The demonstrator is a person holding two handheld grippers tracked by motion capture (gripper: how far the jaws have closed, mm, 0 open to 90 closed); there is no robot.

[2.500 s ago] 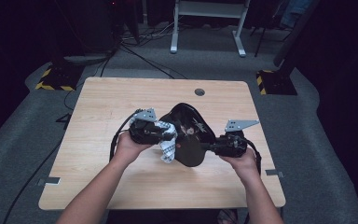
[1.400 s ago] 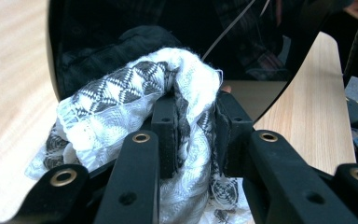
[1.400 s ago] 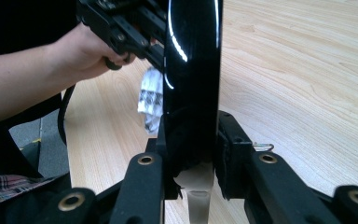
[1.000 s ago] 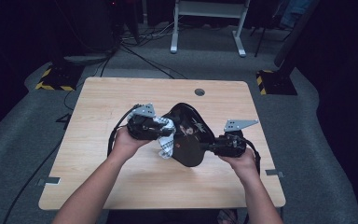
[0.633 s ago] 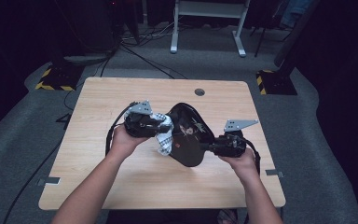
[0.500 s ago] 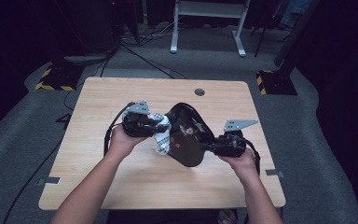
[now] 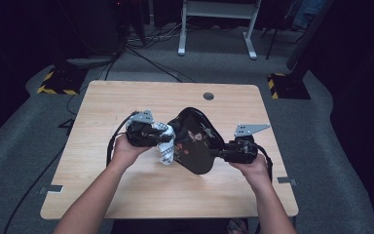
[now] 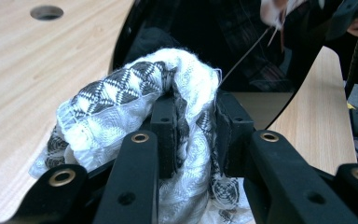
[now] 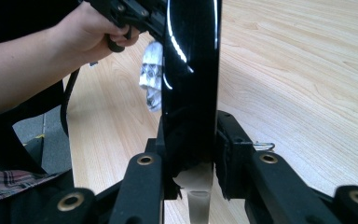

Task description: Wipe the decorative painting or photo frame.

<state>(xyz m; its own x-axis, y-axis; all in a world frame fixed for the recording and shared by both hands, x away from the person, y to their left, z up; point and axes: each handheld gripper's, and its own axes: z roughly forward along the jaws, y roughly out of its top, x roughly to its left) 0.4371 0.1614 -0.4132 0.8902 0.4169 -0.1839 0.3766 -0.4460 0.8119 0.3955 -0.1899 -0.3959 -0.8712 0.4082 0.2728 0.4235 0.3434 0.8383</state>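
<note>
A glossy black plate point(image 7: 195, 141) with a small flower pattern is held tilted above the middle of the table. My right gripper point(image 7: 224, 154) is shut on its right rim; in the right gripper view the black plate point(image 9: 191, 70) stands edge-on between the pads. My left gripper point(image 7: 168, 139) is shut on a white cloth point(image 7: 167, 145) with a black diamond pattern. That cloth point(image 8: 168, 93) is bunched between the jaws and pressed against the plate's shiny face point(image 8: 214, 42).
The wooden table point(image 7: 126, 190) has a round cable hole point(image 7: 208, 96) near its far edge. A black cable point(image 7: 114, 141) loops from the left gripper. Beyond the table, a white desk frame point(image 7: 214, 24) stands on grey carpet, with striped floor blocks at both sides.
My left gripper with the cloth has slid toward the near side and down along the plate's face. The right gripper and the plate have stayed put.
</note>
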